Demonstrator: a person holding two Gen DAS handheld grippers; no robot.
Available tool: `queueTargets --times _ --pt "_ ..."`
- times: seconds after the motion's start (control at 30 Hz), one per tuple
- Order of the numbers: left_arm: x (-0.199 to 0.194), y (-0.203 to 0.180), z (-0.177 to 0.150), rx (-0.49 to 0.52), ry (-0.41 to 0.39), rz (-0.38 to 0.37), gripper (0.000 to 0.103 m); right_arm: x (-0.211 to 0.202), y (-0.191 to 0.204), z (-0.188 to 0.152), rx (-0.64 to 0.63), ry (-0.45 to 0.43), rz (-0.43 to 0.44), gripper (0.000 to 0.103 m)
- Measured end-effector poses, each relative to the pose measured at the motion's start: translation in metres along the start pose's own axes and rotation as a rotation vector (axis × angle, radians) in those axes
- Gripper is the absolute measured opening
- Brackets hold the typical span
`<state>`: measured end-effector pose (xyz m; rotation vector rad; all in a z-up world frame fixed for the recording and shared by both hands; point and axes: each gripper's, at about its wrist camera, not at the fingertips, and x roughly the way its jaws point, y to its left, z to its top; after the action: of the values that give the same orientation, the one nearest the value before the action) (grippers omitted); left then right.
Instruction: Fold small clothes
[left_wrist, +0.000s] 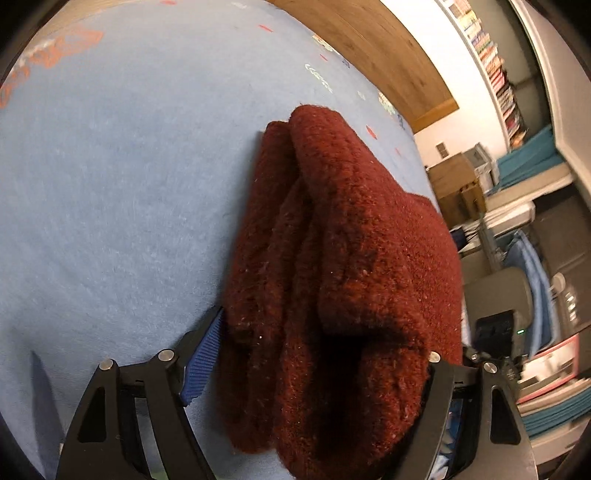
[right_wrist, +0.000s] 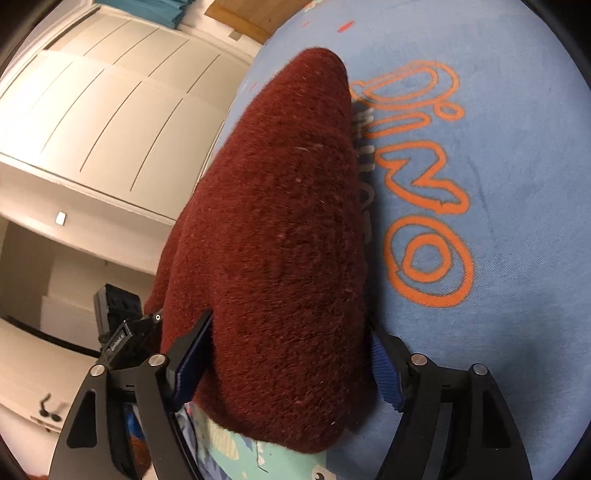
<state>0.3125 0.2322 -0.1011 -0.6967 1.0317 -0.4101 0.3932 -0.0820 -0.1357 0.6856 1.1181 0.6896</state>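
A dark red fuzzy knitted garment (left_wrist: 351, 240) lies folded in a long thick bundle on the light blue sheet (left_wrist: 110, 184). My left gripper (left_wrist: 328, 332) straddles one end of it. Its left blue pad (left_wrist: 203, 354) stands beside the bundle's edge, and its other finger is mostly hidden behind the wool. In the right wrist view the same garment (right_wrist: 277, 221) runs away from my right gripper (right_wrist: 291, 328), which stands open around the near end. That gripper's blue pads (right_wrist: 384, 373) sit at the flanks without squeezing.
The sheet carries orange DINO lettering (right_wrist: 424, 184) just right of the bundle. A pale patterned cloth (right_wrist: 240, 454) shows under the garment's near end. Off the bed are white wardrobe doors (right_wrist: 110, 110), a bookshelf (left_wrist: 495, 66) and cardboard boxes (left_wrist: 454, 184).
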Motion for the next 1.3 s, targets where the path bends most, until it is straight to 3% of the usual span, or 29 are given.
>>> queueTargets --times 0.1,0.23,0.37,0.57,0.73,0.83,0.97,1.0,1.07,1.17,1.3 --pt "-0.009 0.013 0.006 -0.049 -0.008 -0.059 0.071 0.004 -0.004 0.001 0.019 0.007 0.034 0.078" --pt "-0.020 0.030 0.007 -0.133 -0.024 -0.159 0.052 0.006 -0.002 0.001 0.010 0.020 0.062 0.062" --pt "-0.035 0.031 0.015 -0.160 -0.049 -0.218 0.043 -0.010 0.015 0.009 -0.041 -0.014 0.071 0.052" --pt "-0.050 -0.016 0.036 -0.081 -0.078 -0.302 0.040 -0.065 0.039 0.032 -0.116 -0.116 0.117 0.050" --pt "-0.028 -0.068 0.037 -0.003 -0.052 -0.371 0.040 -0.126 0.031 0.040 -0.161 -0.209 0.102 0.050" --pt "0.001 -0.084 0.024 0.024 0.003 -0.356 0.040 -0.155 0.003 0.034 -0.144 -0.238 0.066 0.050" --pt "0.051 -0.089 -0.003 0.059 0.139 -0.249 0.043 -0.162 -0.056 0.010 -0.050 -0.203 -0.048 0.051" --pt "0.057 -0.085 -0.011 0.070 0.161 -0.215 0.046 -0.159 -0.070 0.004 -0.027 -0.184 -0.079 0.051" --pt "0.055 -0.076 -0.018 0.063 0.177 -0.218 0.050 -0.161 -0.095 -0.010 0.001 -0.172 -0.123 0.056" --pt "0.039 -0.072 -0.014 0.074 0.170 -0.216 0.052 -0.176 -0.099 -0.020 -0.001 -0.211 -0.134 0.059" --pt "0.026 -0.087 -0.005 0.119 0.153 -0.189 0.052 -0.187 -0.068 -0.022 -0.084 -0.212 -0.218 0.059"
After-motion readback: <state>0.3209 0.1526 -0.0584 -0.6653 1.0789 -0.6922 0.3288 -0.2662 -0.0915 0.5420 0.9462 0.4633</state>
